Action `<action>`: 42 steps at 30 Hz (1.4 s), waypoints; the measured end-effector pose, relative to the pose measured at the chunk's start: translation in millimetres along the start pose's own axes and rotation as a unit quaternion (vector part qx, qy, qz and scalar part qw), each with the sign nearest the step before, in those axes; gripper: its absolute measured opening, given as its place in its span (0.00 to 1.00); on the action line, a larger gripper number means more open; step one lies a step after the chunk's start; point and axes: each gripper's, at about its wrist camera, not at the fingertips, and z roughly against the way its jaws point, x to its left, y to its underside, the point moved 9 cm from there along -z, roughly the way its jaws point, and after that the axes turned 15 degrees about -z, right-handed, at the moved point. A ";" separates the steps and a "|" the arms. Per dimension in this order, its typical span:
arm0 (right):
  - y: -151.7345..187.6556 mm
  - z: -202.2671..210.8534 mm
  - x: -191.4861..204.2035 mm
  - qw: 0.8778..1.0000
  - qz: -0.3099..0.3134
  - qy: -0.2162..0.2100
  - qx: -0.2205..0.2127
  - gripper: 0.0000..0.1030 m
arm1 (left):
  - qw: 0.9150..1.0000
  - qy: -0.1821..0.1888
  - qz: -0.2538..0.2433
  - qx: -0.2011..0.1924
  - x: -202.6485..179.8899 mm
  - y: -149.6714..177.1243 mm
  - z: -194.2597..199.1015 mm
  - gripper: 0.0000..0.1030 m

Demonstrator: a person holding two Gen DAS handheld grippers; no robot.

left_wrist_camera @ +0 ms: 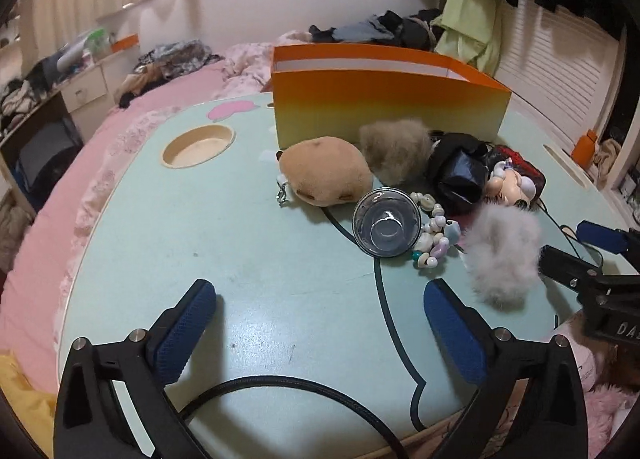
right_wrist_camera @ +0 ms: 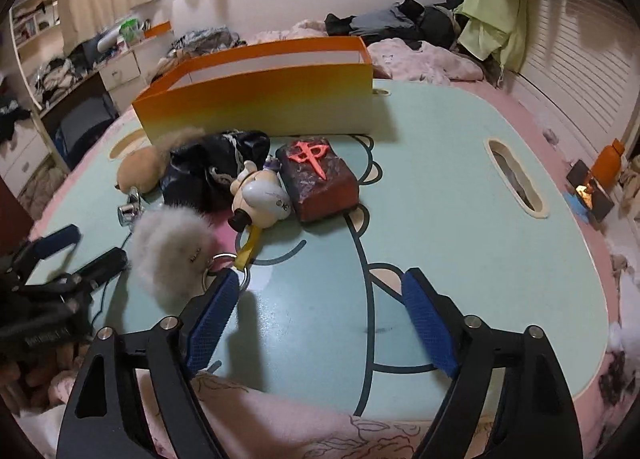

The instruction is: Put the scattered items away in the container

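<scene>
On the tabletop (left_wrist_camera: 168,259) before the orange container (left_wrist_camera: 384,107), left to right: tan plush (left_wrist_camera: 324,175), slippery glass cup (left_wrist_camera: 386,227), soft grey pompom (left_wrist_camera: 504,251). My left gripper (left_wrist_camera: 320,319) and right gripper (right_wrist_camera: 320,315) have jaws spread, empty; I'd pinch the light fluff mid-body

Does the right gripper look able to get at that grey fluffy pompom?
Probably yes: the right gripper has its jaws open, and the grey pompom lies just ahead and left, uncovered.

Orange box (left_wrist_camera: 384,115) upright; plushies, pompoms (left_wrist_camera: 504,255), figurine (right_wrist_camera: 260,195) scattered in front.
</scene>
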 end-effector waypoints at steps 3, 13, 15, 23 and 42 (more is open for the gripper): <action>2.5 -2.4 0.3 1.000 0.008 0.007 0.001 0.93 | 1.000 0.003 -0.001 -0.003 1.8 -0.1 0.2 1.00; 5.8 -4.8 1.3 1.000 0.025 0.006 0.006 1.00 | 1.000 0.002 0.000 -0.004 2.1 -0.3 -0.6 1.00; 5.1 -4.3 1.4 1.000 0.024 0.006 0.006 1.00 | 1.000 0.002 0.000 -0.004 2.2 -0.2 -0.5 1.00; 4.5 -4.1 0.7 1.000 0.025 0.006 0.007 1.00 | 1.000 0.002 0.000 -0.004 2.4 -0.2 -0.3 1.00; 4.7 -4.2 1.1 1.000 0.025 0.006 0.007 1.00 | 1.000 0.002 -0.001 -0.004 2.3 0.1 -0.3 1.00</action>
